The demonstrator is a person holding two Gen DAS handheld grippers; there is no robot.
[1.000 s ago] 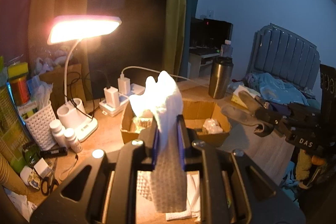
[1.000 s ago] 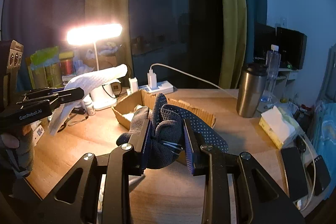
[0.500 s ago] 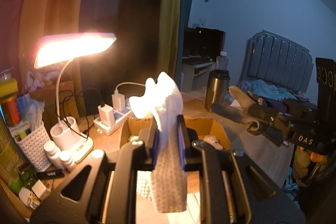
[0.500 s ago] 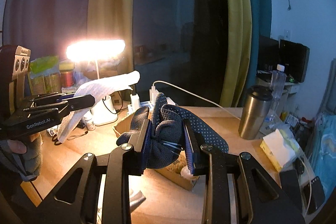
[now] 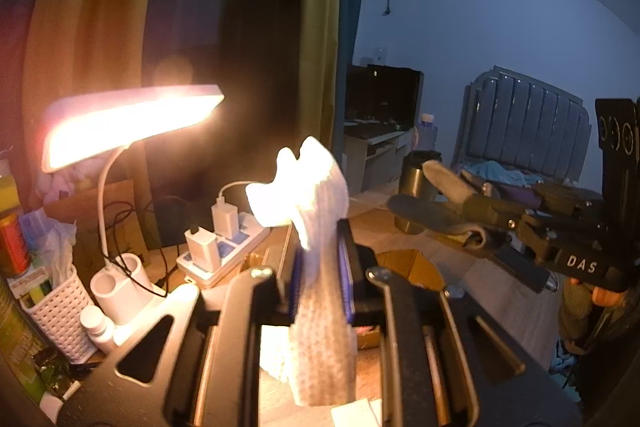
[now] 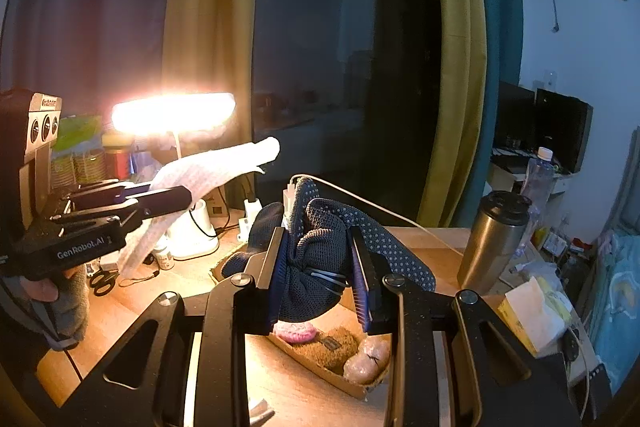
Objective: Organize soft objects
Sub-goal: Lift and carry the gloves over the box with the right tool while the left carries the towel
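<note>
Above the box, both tools — clenching white glove and dark glove — seemingly sit higher than before.

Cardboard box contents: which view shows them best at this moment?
The right wrist view. There the cardboard box lies open below the dark glove, showing soft items inside. The left wrist view shows only slivers of it behind the left gripper.

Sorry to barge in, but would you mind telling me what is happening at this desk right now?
A person is sorting soft things with a handheld claw in each hand. The left claw is shut on a white knit glove, held up above the desk near the lit lamp. The right claw is shut on a dark dotted glove, above a cardboard box that holds a pink item and other soft pieces.
</note>
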